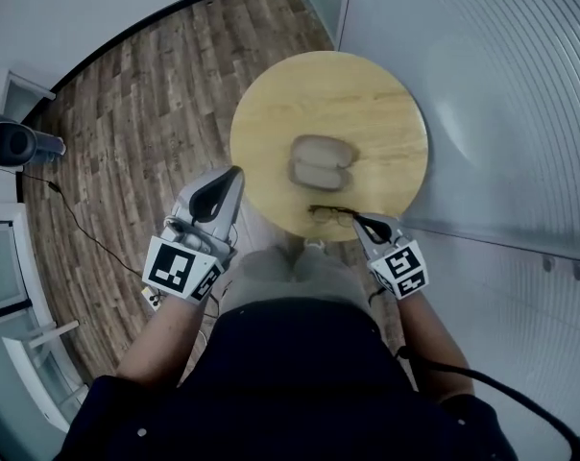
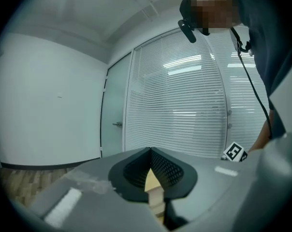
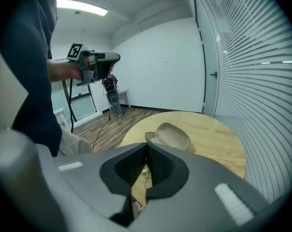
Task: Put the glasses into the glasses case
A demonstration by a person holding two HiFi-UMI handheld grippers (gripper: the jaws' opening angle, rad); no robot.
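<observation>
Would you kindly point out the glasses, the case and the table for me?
glasses [image 1: 329, 213], head view, on the frame.
case [image 1: 321, 150], head view, on its far half.
table [image 1: 271, 113], head view, on the bare wooden top.
</observation>
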